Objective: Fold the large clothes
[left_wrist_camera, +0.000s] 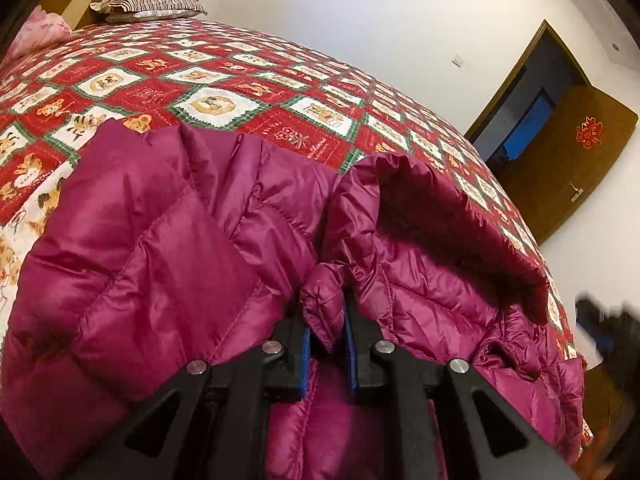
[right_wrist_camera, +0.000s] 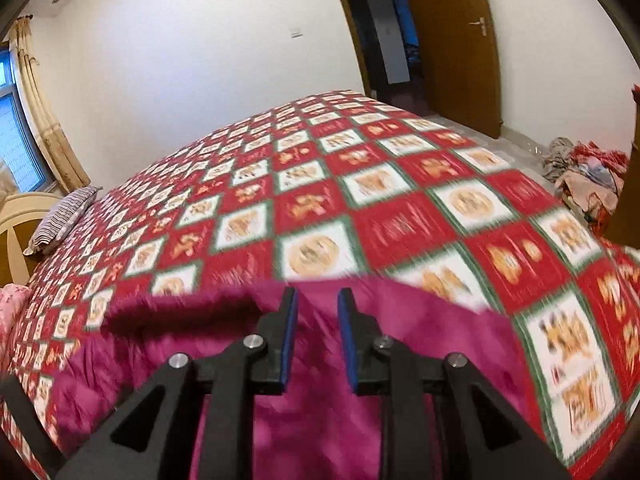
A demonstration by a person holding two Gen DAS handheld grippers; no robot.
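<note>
Bedroom scene, white walls all round, and we start up close: the left gripper (left_wrist_camera: 326, 320) has its jaws clenched on a bunched fold of the magenta puffer jacket (left_wrist_camera: 160, 248), right by the collar, pinning that edge so the fold cannot slide. Beside it the hood (left_wrist_camera: 440, 216) stands puffed open (down filling does not flatten willingly).

Over to the right gripper (right_wrist_camera: 318, 320): jaws parted, nothing between them, hovering above the jacket and not touching it as far as the blur allows. My read is that this hand is free to pick a fresh spot while the left anchors.

The jacket lies at the near edge of the bed, spread over the red-and-white checked bedspread (right_wrist_camera: 360, 208), which gives it a broad flat surface for folding. Further back, a striped pillow (left_wrist_camera: 148, 4) sits at the headboard, curtains (right_wrist_camera: 44, 120) hang by the window, and a brown door (right_wrist_camera: 460, 40) stands open. On the floor beyond the bed, a heap of clothes (right_wrist_camera: 584, 176) waits, likely next.
</note>
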